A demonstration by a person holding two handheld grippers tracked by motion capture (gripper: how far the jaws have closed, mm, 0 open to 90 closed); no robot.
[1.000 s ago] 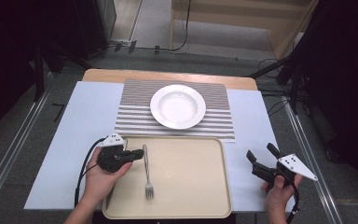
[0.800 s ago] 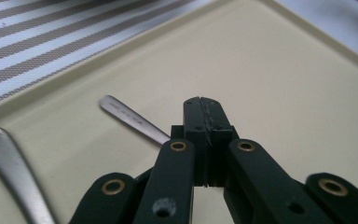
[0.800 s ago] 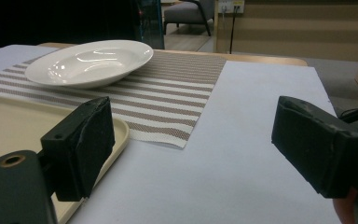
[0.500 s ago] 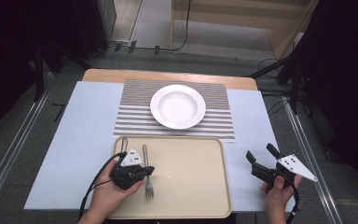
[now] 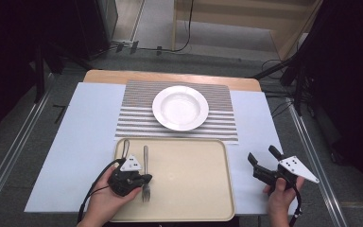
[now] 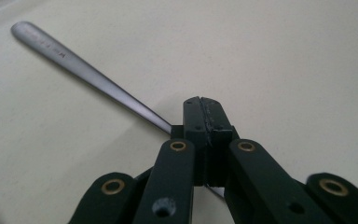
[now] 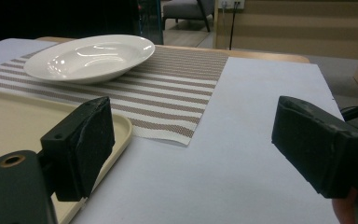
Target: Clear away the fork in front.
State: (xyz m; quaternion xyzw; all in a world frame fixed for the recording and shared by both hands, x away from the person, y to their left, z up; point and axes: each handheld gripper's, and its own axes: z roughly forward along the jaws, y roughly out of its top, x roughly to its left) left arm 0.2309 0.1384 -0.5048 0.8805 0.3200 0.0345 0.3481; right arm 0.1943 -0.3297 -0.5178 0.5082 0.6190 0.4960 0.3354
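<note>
Jaws of left gripper (image 6: 204, 122) clamp the fork (image 6: 88, 74); right gripper (image 7: 191, 144) gapes.

The left black two-jaw gripper (image 5: 144, 179) has moved from the tray's left rim, near the silver metal fork's (image 5: 145, 166) handle, down and inward over the flat beige plastic tray (image 5: 189, 189). It now sits across the fork just above the tines, and its jaws have come together, apparently on the fork's neck, though the contact is partly hidden.
</note>
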